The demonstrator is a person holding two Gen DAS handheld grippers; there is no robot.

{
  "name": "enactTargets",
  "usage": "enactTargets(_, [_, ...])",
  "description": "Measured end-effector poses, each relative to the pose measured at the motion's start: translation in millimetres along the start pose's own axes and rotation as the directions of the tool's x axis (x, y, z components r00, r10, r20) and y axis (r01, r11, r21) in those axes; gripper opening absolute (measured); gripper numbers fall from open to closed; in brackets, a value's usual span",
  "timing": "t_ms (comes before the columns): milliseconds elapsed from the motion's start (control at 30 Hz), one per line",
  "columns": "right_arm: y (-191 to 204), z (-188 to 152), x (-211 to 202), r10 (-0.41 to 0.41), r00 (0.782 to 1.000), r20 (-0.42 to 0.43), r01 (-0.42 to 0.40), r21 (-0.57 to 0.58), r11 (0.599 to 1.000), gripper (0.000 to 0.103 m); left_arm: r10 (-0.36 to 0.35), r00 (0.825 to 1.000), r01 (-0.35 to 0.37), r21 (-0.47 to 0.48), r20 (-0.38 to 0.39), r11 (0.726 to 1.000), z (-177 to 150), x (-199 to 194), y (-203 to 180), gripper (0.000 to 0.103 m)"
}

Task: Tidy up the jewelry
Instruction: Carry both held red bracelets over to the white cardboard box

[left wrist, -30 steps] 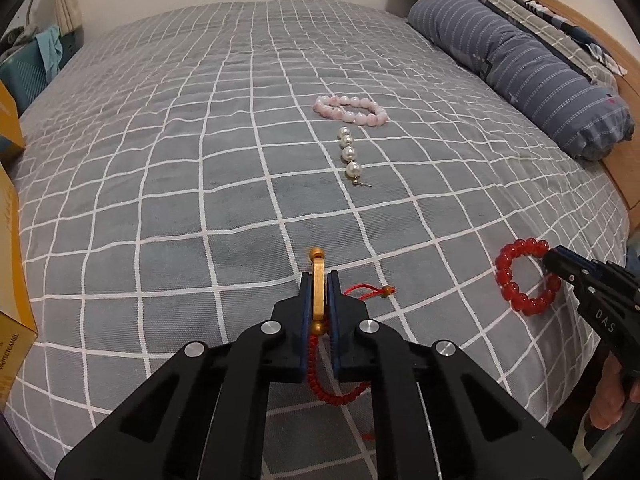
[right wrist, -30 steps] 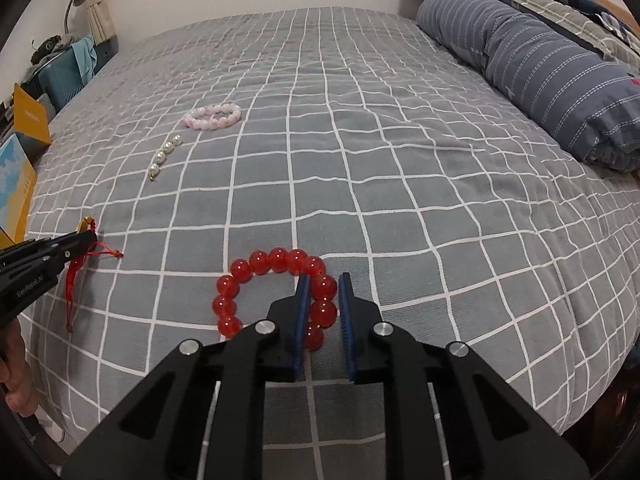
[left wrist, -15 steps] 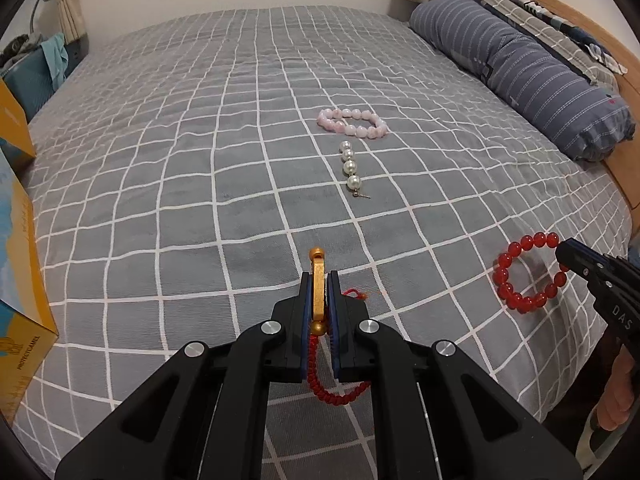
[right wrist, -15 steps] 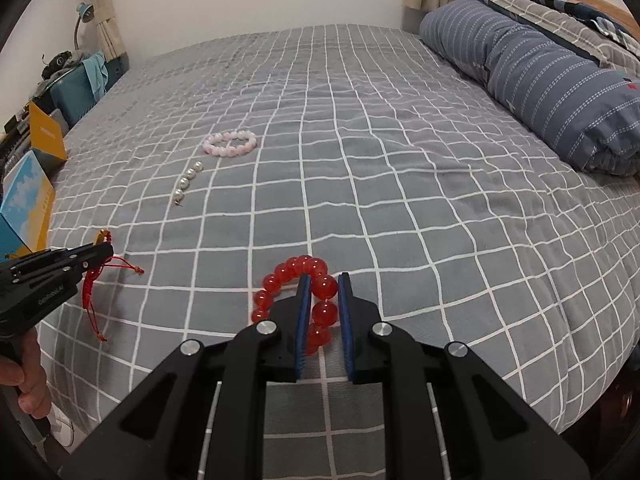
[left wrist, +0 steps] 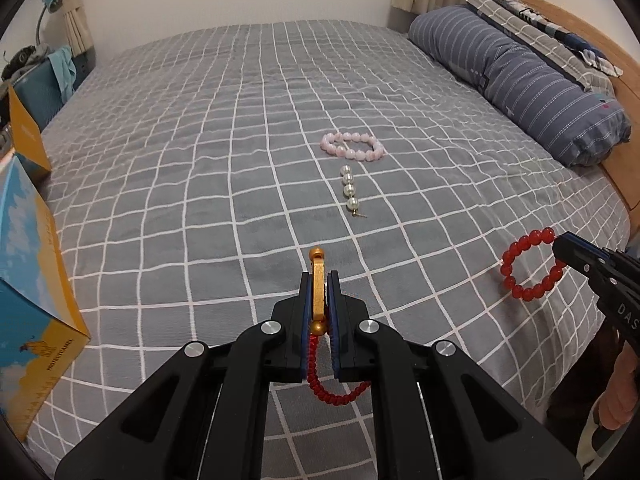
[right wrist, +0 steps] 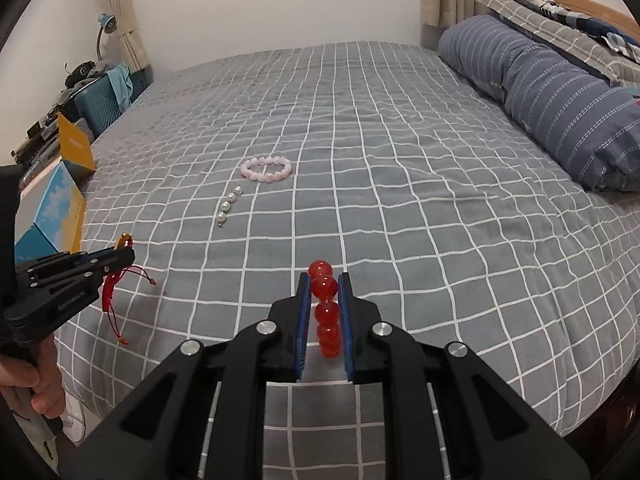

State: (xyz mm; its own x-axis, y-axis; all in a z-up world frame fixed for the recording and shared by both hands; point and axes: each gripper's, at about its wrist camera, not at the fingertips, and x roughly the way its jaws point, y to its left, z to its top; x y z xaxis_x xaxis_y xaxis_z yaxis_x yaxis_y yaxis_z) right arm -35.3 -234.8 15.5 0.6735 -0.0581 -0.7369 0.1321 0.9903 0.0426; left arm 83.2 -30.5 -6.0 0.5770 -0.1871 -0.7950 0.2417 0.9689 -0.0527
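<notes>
My left gripper (left wrist: pixel 319 280) is shut on a gold bar charm (left wrist: pixel 319 292) of a red cord bracelet (left wrist: pixel 336 394), whose loop hangs below the jaws above the bed. In the right wrist view the same left gripper (right wrist: pixel 127 255) shows at the left with the red cord bracelet (right wrist: pixel 110 292) dangling from it. My right gripper (right wrist: pixel 323 280) is shut on a red bead bracelet (right wrist: pixel 325 286), lifted off the bedspread; it shows as a ring, the red bead bracelet (left wrist: pixel 530 264), at the right gripper (left wrist: pixel 560 245). A pink bead bracelet (left wrist: pixel 352 147) and a short pearl strand (left wrist: pixel 350 192) lie on the bed.
The grey checked bedspread (left wrist: pixel 200 184) fills both views. A rolled striped blanket (left wrist: pixel 520 76) lies along the right side by a wooden headboard. Blue and yellow boxes (left wrist: pixel 28 272) stand at the left bed edge. A person's hand (right wrist: pixel 36 384) holds the left gripper's handle.
Both grippers have risen with their bracelets. The red bead bracelet has left the bedspread and hangs edge-on between the right jaws. The red cord bracelet hangs free.
</notes>
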Motion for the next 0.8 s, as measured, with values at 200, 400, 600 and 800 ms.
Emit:
enactTargets(200, [1, 9, -5, -0.006, 1.0, 0.001, 0.006, 0.0, 1.0, 0.013, 0.027, 1.0, -0.028, 0.01, 0.011, 1.0, 3, -12, 0, 0.007])
enactTargets(400, [0, 19, -12, -0.009, 1.0, 0.01, 0.009, 0.003, 1.0, 0.013, 0.036, 0.999, -0.036, -0.001, 0.01, 0.999, 6, -20, 7, 0.007])
enactTargets(600, [4, 34, -15, 0.022, 1.0, -0.002, -0.022, 0.012, 1.0, 0.013, 0.046, 0.999, -0.046, -0.015, 0.024, 0.999, 11, -32, 16, 0.007])
enactTargets(800, [18, 50, -19, 0.024, 1.0, 0.009, -0.023, -0.018, 1.0, 0.013, 0.058, 0.998, -0.057, -0.064, 0.024, 0.996, 17, -47, 41, 0.007])
